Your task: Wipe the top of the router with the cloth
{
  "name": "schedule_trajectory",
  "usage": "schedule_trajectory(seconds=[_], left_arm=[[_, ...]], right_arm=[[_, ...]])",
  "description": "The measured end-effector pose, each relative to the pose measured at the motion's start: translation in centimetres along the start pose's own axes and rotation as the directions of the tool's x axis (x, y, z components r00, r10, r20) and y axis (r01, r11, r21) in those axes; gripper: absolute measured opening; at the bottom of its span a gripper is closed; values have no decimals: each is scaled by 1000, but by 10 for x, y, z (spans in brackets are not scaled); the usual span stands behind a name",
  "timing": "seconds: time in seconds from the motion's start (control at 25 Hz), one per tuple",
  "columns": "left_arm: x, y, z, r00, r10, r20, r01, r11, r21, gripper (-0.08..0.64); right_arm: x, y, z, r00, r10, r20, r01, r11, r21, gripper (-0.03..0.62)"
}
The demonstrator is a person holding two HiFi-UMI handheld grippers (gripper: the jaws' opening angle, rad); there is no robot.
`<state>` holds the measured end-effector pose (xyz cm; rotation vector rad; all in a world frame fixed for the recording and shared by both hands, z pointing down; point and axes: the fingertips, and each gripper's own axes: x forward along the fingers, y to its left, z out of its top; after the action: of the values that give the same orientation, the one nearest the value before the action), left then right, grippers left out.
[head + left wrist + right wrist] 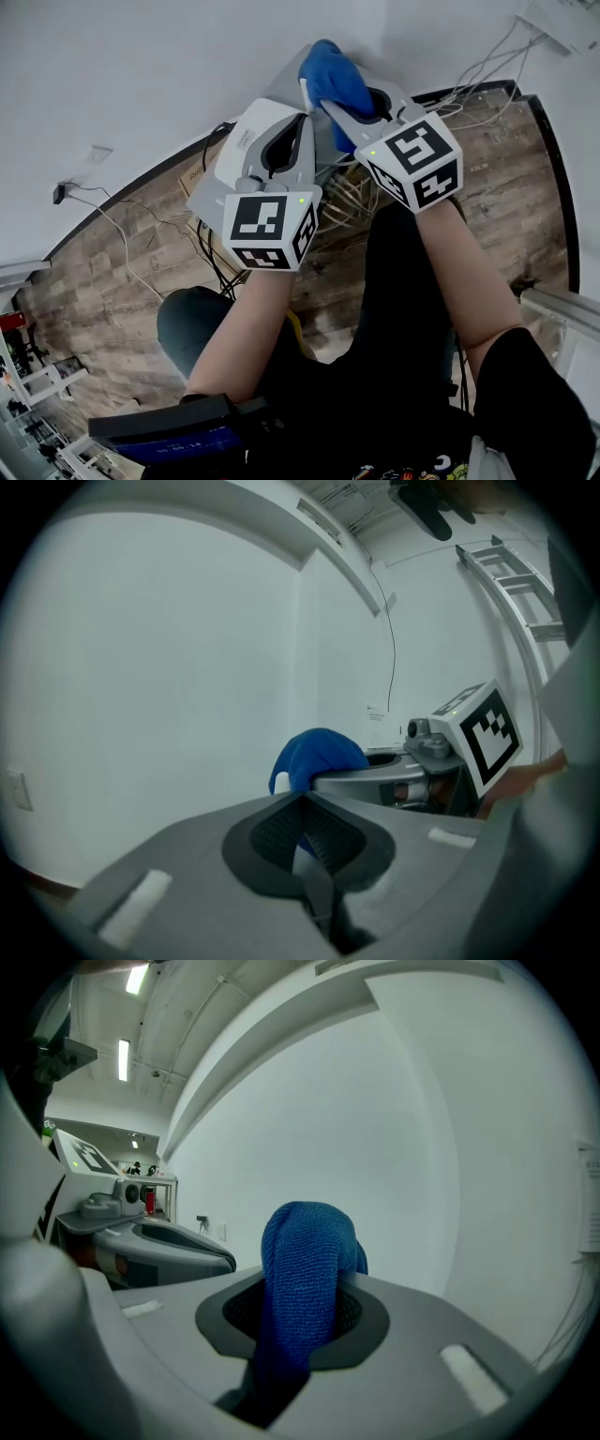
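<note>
My right gripper (325,105) is shut on a blue cloth (336,77), which bulges out past its fingertips close to the white wall. The right gripper view shows the cloth (305,1251) pinched between the jaws of that gripper (298,1309) and hanging down through them. My left gripper (302,120) is shut with nothing between its jaws. It hovers over a white box-shaped router (242,142) on a grey shelf (208,195). In the left gripper view the left gripper (305,801) points at the wall, with the cloth (314,752) just beyond it. Neither gripper view shows the router.
Below the shelf lies a wooden floor (122,281) with loose cables (211,248) and a wire rack (352,199). More cables (478,70) run along the wall at the right. A wall socket (59,192) sits at the left. A ladder (527,592) leans at the right.
</note>
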<state>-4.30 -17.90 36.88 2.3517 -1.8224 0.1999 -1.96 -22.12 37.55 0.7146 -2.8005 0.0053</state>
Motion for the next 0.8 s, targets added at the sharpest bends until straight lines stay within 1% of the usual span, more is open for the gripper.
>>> schedule_trajectory(seconds=[0.24, 0.36, 0.44, 0.52, 0.56, 0.6, 0.68, 0.72, 0.8], left_arm=[[-4, 3, 11, 999, -11, 36, 11, 1000, -1, 2], [-2, 8, 15, 999, -22, 38, 22, 1000, 1, 0], [-1, 10, 18, 999, -36, 31, 36, 999, -9, 2], [-4, 9, 23, 998, -54, 10, 54, 998, -34, 2], [-6, 9, 27, 998, -57, -6, 56, 998, -36, 2], [-9, 10, 34, 998, -51, -23, 50, 999, -19, 2], [-18, 15, 55, 998, -29, -49, 30, 999, 27, 1], [-24, 18, 68, 998, -22, -54, 24, 999, 33, 0], [-39, 20, 99, 997, -11, -71, 12, 1000, 19, 2]], right_arm=[[-6, 5, 29, 998, -9, 63, 8, 1000, 9, 109], [-6, 9, 49, 996, -16, 90, 15, 1000, 9, 109], [-7, 9, 61, 994, -38, 101, 37, 999, 12, 109], [-11, 11, 68, 994, -62, 85, 59, 997, 47, 109], [-14, 13, 71, 995, -71, 67, 67, 995, 69, 109], [-18, 15, 77, 996, -76, 45, 72, 994, 84, 109], [-25, 21, 95, 997, -73, 5, 72, 993, 96, 109], [-29, 23, 107, 998, -67, -7, 68, 992, 106, 109], [-42, 29, 134, 998, -57, -31, 61, 988, 143, 109]])
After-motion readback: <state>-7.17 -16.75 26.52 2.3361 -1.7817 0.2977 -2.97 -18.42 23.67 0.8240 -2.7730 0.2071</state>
